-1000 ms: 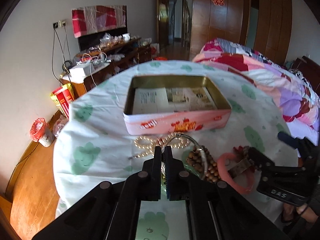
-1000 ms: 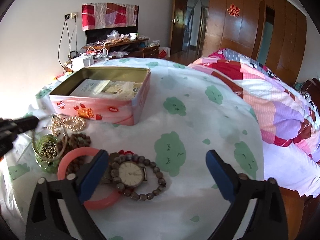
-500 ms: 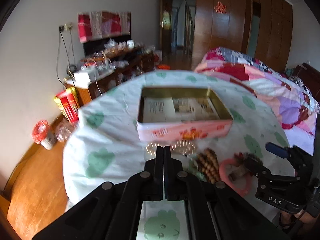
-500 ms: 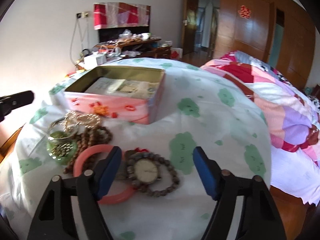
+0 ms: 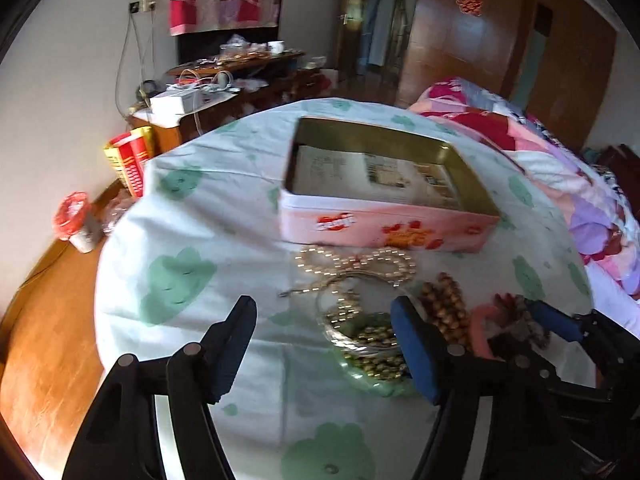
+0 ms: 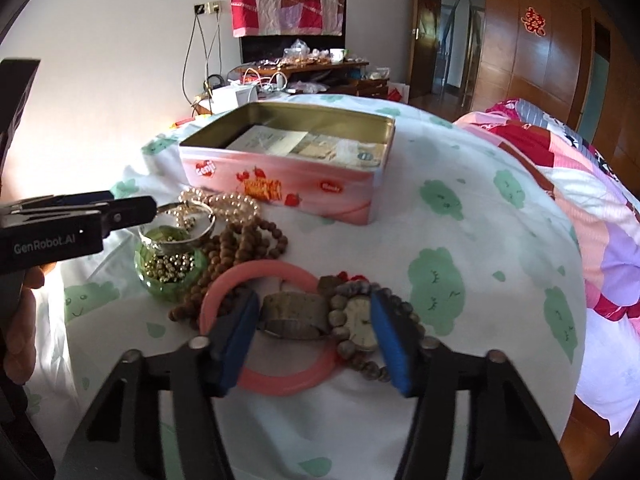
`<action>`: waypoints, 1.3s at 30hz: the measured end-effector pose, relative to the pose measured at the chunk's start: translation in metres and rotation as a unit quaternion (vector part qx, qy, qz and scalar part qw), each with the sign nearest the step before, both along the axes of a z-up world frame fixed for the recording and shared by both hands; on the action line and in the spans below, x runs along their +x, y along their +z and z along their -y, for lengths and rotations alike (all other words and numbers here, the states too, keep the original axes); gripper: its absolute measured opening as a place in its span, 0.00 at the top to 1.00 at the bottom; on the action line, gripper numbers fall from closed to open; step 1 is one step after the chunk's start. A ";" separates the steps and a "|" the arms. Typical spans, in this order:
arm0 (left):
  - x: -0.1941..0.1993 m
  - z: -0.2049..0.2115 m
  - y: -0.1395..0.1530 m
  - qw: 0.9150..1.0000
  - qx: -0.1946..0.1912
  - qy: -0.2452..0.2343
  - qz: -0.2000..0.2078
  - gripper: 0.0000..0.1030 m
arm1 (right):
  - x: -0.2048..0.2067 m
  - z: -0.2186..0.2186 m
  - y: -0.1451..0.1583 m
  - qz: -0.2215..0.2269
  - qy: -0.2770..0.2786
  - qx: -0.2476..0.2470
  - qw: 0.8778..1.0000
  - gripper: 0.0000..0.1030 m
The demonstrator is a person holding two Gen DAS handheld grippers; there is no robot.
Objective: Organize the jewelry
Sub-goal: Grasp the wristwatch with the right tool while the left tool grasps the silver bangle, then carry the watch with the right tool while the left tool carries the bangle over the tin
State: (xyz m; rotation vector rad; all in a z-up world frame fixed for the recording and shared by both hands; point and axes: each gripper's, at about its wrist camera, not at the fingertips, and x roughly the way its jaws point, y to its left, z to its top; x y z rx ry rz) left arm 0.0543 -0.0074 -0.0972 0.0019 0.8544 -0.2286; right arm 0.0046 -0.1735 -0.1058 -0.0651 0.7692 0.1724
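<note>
Jewelry pile (image 6: 256,264) on cloud-print sheet (image 6: 460,240); wardrobe (image 6: 540,52) behind, possibly.

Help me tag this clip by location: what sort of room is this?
Most likely a bedroom in a home. A bed with a patchwork quilt stands to the right, wooden wardrobe doors line the far wall, and a cluttered wooden cabinet sits under a cloth-draped screen.
</note>
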 end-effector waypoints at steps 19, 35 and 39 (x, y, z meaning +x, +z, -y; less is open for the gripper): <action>-0.011 0.005 0.017 0.999 -0.016 -0.041 0.015 0.96 | -0.009 -0.003 0.014 0.034 0.017 0.002 0.999 0.80; -0.021 0.006 0.049 0.997 -0.002 -0.037 0.064 0.96 | -0.017 0.006 0.047 0.071 0.015 0.028 0.997 0.80; -0.020 0.006 0.052 0.997 0.002 -0.033 0.068 0.96 | -0.017 0.007 0.053 0.078 0.015 0.032 0.996 0.80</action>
